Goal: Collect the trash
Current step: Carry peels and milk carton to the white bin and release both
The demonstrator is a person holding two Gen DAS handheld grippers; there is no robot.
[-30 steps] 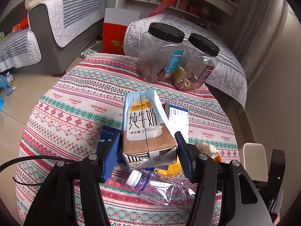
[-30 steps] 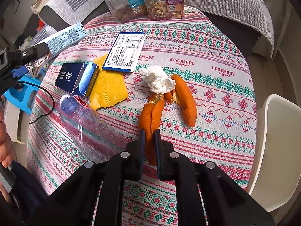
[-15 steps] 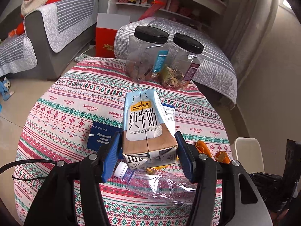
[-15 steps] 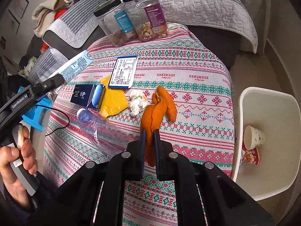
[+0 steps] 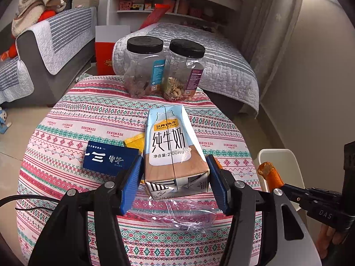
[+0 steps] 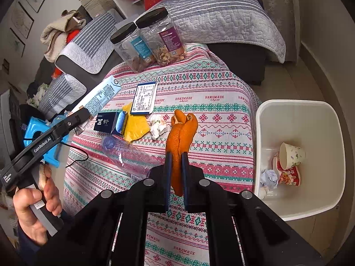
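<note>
Two items lifted: left hand-held gripper (image 5: 174, 177) clamps blue-and-tan milk carton (image 5: 173, 148); right hand-held gripper (image 6: 176, 170) pinches orange peel (image 6: 180, 141). White plastic bin (image 6: 297, 208), three o'clock, holds cups. Bottle, tissue, wrappers remain on counter (image 6: 210, 102).

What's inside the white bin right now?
The white bin holds a paper cup, a red instant-noodle cup and a crumpled paper wad. The near wall hides its lower corner.
</note>
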